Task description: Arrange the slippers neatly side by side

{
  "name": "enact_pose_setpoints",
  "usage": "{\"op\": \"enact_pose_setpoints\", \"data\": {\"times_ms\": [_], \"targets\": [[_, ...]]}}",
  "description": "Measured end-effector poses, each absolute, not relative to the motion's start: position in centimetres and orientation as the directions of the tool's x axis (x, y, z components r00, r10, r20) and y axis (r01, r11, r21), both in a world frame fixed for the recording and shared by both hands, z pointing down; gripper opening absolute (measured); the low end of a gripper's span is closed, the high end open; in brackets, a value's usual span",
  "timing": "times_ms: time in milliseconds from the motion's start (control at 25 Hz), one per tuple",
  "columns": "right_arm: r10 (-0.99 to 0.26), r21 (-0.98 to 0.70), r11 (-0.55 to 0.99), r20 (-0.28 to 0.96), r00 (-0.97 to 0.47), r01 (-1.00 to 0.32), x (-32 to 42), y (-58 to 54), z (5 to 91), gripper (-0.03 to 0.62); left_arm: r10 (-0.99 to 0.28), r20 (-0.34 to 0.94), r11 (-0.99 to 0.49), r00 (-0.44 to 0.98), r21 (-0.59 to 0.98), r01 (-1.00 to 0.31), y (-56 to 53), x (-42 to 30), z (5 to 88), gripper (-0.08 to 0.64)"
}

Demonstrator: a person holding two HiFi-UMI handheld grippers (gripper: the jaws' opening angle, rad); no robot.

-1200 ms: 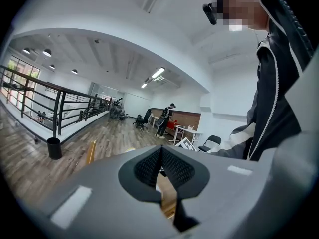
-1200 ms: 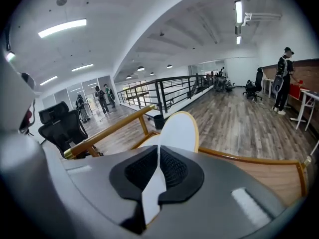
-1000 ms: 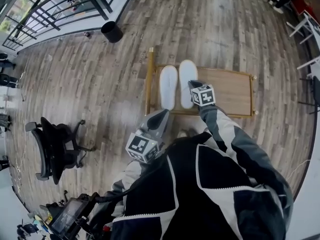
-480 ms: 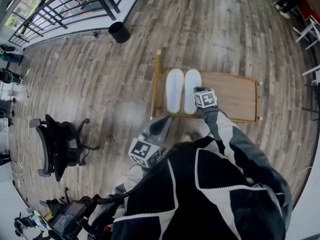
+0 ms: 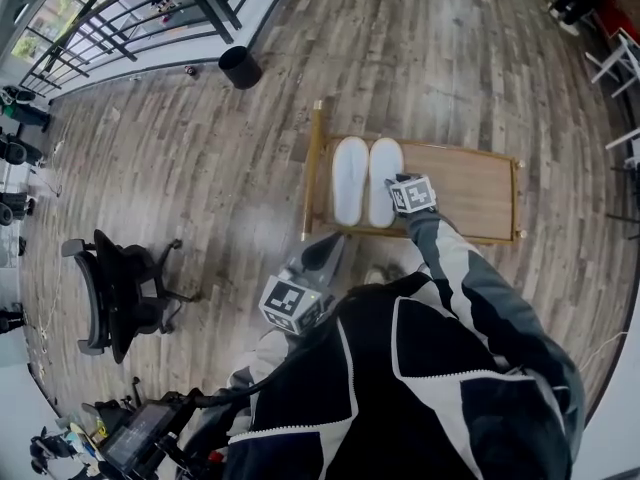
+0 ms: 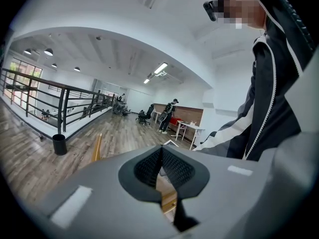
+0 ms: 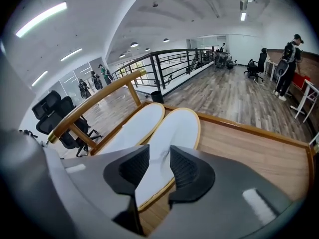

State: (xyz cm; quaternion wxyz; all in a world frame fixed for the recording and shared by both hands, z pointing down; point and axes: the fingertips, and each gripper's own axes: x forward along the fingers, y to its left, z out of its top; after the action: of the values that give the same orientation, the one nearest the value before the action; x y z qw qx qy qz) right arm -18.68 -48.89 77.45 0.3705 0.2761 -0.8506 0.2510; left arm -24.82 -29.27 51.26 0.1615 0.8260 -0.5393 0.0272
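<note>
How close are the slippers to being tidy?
Nearly there. Done: both white slippers lie side by side on the wooden platform. In hand: the right gripper has just been opening its fingers, with the heel of the right-hand slipper between them, not pinched. The left gripper is shut and empty. Left: probably just pulling the right gripper away.

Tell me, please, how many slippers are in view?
2. One slipper lies at the left end of the wooden platform in the head view; the other slipper lies alongside, on its right. None seems hidden.
</note>
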Motion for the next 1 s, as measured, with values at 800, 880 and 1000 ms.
{"op": "enact_pose_setpoints", "data": {"times_ms": [800,880,1000], "targets": [[-0.406,-0.205,0.879,0.151,-0.901,-0.431,-15.4,-42.2,47.2,0.003,-0.818,0.082,-0.54,0.569,0.227,-0.81,-34.9,-20.2,47.1,0.02],[-0.408,-0.208,0.882,0.113,-0.906,-0.423,-14.2,-40.7,46.1,0.003,-0.807,0.068,-0.562,0.587,0.218,-0.798,-35.3,-19.6,46.4,0.02],[-0.413,-0.181,0.887,0.097,-0.906,-0.424,-12.4,-38.6,46.2,0.002,-0.791,0.063,-0.586,0.608,0.205,-0.784,-35.7,-18.7,46.1,0.02]]}}
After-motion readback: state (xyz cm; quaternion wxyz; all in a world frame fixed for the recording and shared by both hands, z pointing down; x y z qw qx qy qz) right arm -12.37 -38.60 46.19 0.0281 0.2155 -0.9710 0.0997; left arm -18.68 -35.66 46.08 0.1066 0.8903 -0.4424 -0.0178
